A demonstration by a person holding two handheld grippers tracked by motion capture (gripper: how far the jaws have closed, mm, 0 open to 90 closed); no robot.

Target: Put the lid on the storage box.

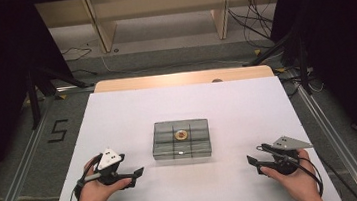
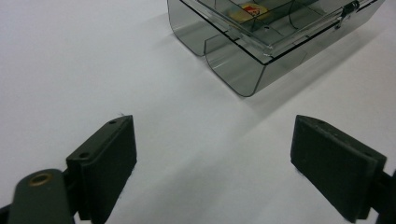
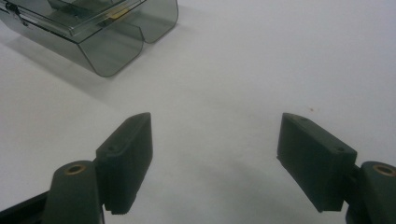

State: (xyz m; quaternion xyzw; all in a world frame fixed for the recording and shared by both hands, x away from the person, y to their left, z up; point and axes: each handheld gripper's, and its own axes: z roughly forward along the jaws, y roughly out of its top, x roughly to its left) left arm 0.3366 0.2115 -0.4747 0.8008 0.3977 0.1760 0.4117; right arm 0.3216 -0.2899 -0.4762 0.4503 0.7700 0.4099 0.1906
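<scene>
A smoky, see-through plastic box (image 1: 181, 139) with rounded corners and a closed clear lid sits near the middle of a white, matte-surfaced bench (image 1: 247, 108), flanked by two hand-held grippers that a person holds low over the near edge. The high view shows the box's inner dividers as a dark grid and a small round yellow-and-red item (image 1: 180, 135) lying in one compartment toward the far side; it also shows the grey three-cornered plate atop each tool and the black cables looping back over the person's hands. The left hand-held gripper (image 1: 133, 177) lies to the near left of the box, well apart from it, its black jaws pointing inward along the bench; the right hand-held gripper (image 1: 253, 164) mirrors it on the near right, equally clear of the box. The left gripper view adds what the high view cannot: a small metal latch (image 2: 346, 13) on the box's front edge, the scalloped, double-lobed end wall of the box (image 2: 233, 65), and the round item (image 2: 250, 10) through the lid. The right gripper view shows the opposite end of the box (image 3: 107, 42) at upper left, with the same lobed wall. In both gripper views the flat, rubbery-looking black pads (image 2: 109, 163) (image 3: 128, 154) stand wide apart with bare bench between them, gripping nothing.
</scene>
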